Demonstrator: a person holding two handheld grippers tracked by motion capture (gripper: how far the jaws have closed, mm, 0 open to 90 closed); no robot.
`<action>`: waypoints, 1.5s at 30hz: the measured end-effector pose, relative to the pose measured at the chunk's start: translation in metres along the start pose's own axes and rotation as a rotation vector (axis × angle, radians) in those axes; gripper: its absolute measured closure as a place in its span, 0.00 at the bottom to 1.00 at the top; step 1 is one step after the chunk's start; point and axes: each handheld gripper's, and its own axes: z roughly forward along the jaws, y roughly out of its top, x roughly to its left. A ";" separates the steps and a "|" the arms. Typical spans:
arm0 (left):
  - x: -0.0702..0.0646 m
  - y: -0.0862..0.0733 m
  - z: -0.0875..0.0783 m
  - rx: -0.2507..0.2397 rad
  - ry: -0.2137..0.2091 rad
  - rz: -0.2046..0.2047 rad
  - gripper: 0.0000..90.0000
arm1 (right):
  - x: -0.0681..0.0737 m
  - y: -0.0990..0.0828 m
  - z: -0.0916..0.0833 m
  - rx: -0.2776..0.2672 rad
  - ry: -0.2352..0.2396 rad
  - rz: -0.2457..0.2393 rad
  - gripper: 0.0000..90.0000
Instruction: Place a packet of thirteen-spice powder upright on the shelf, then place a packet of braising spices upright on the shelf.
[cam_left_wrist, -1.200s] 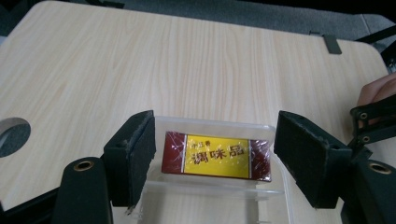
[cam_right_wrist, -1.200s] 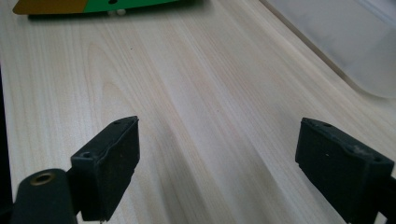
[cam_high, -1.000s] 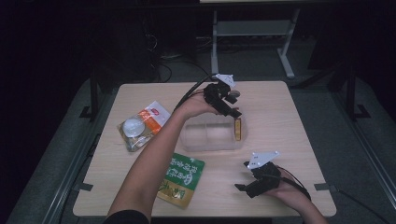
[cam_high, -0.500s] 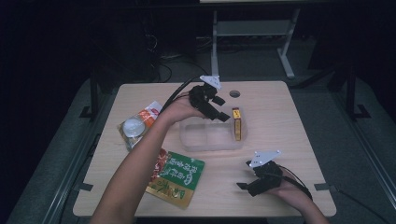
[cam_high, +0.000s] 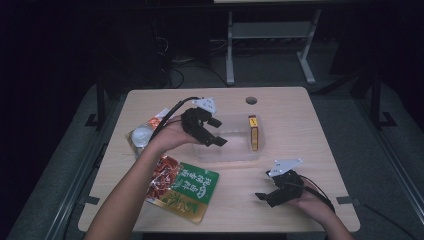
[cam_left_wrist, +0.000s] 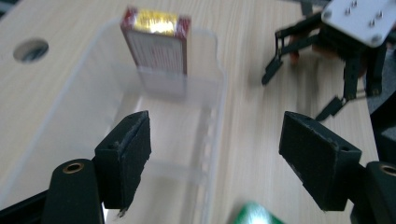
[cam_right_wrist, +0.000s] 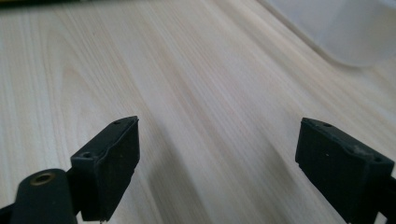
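A clear plastic container (cam_high: 235, 150) sits mid-table. A small yellow and red box (cam_high: 254, 133) stands on edge at its right end. My left gripper (cam_high: 216, 140) hovers over the container's left end, open, with nothing between its jaws. In the left gripper view the open left gripper (cam_left_wrist: 215, 158) looks along the container (cam_left_wrist: 208, 88) to the box (cam_left_wrist: 156, 42) at the far wall. My right gripper (cam_high: 268, 194) rests near the table's front right, open and empty. In the right gripper view the right gripper (cam_right_wrist: 217, 163) has only bare wood between its jaws.
A green snack packet (cam_high: 195, 185) overlaps a red one (cam_high: 164, 172) at the front left. An orange packet (cam_high: 156, 121) and a white round lid (cam_high: 142, 134) lie at the left edge. A cable hole (cam_high: 251, 100) is near the back edge. The right gripper (cam_left_wrist: 341, 56) is seen beyond the container.
My left gripper has moved left, away from the box and over the container's left end. The box stays standing in the container. The right gripper has stayed in place.
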 end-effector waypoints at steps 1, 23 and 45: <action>-0.001 -0.004 -0.001 0.010 -0.003 0.003 0.27 | 0.000 -0.001 0.000 0.006 -0.004 -0.005 0.15; -0.057 -0.096 -0.013 -0.022 0.070 -0.072 0.27 | 0.006 0.001 0.001 -0.009 -0.013 -0.015 0.15; -0.064 -0.191 -0.070 -0.022 0.293 -0.224 0.48 | -0.001 -0.002 0.001 -0.010 -0.032 0.025 0.15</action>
